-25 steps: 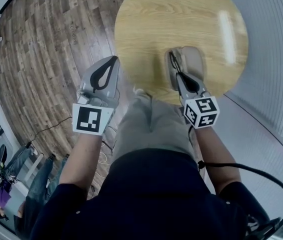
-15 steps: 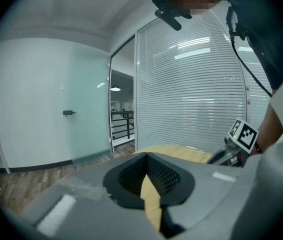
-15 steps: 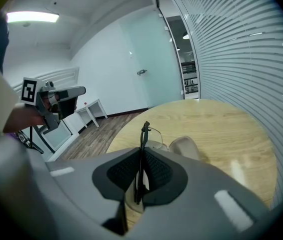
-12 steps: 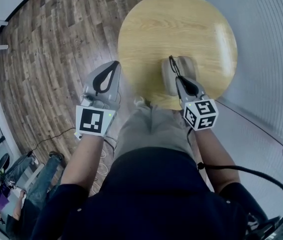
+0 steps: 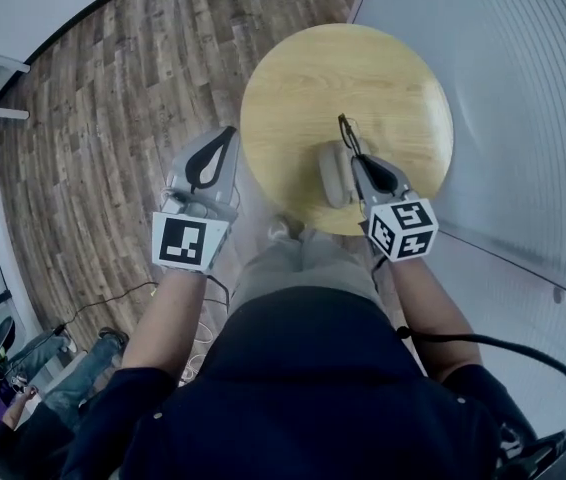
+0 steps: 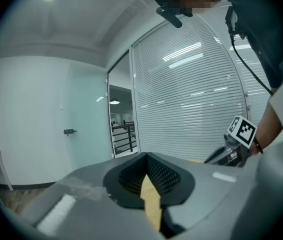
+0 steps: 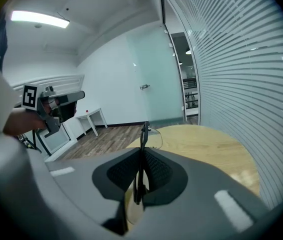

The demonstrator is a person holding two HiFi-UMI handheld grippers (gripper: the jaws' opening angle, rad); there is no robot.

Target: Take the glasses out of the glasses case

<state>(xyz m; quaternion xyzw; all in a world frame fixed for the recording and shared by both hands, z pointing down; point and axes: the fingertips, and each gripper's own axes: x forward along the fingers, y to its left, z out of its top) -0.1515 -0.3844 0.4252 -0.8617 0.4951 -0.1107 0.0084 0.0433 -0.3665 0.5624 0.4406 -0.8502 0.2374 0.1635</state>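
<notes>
Head view steeply down on table [image 5: 363, 78]; right gripper view sees left hand-held gripper [image 7: 81, 95].

A floor of wooden planks [image 5: 93, 118] is seen beneath a round, light wooden counter [image 5: 363, 68]. One side is closed off by horizontal blinds [image 7: 241, 59]. A white wall [image 7: 106, 79], a glass door [image 7: 154, 79] and a small white table [image 7: 94, 115] are lit by a ceiling strip light [image 7: 36, 18].

The left gripper [image 6: 147, 157] has its fingers [image 6: 170, 176] closed on nothing, the right gripper [image 6: 214, 157] beyond, before blinds [image 6: 191, 99].
</notes>
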